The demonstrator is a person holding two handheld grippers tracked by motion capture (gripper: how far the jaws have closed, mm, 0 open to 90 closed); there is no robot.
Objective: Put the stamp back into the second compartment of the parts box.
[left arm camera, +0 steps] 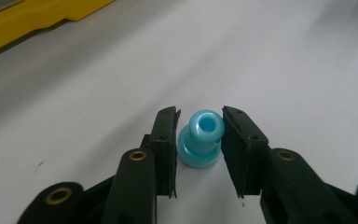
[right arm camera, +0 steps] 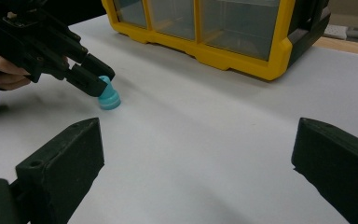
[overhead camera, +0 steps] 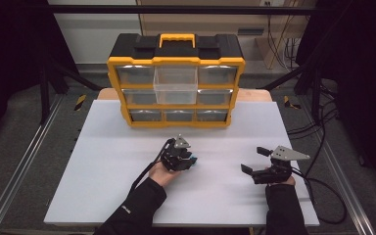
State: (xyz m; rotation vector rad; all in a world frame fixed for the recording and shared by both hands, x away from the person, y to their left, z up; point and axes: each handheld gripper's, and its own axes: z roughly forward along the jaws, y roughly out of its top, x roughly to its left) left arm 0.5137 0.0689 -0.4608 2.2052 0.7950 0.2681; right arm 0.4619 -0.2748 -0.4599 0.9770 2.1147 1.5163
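Surface: white board point(overhead camera: 127, 161) on a table, with a yellow and black drawer cabinet point(overhead camera: 176, 83) at its far edge; dark floor, frame rails and cables lie around it.
Cabinet: one clear drawer point(overhead camera: 175, 84) in the top row's middle stands pulled out; the other drawers sit flush.
Task's thing: a small light-blue plastic piece point(left arm camera: 200, 139) with a flared base and a hollow neck stands upright on the board, well in front of the cabinet.
Left gripper point(left arm camera: 199, 140): its jaws flank the piece's neck, the right pad touching or nearly so, a thin gap showing at the left pad; not yet clamped by the look of it.
Right gripper point(overhead camera: 254, 159): jaws wide apart, nothing between them, resting off to the side.
Step in hand: closing on the piece to pick it up.
Next move: probably finish the squeeze on the neck, lift straight up, then carry toward the pulled-out drawer.
Hard to tell: whether both pads press yet; what the drawers contain.
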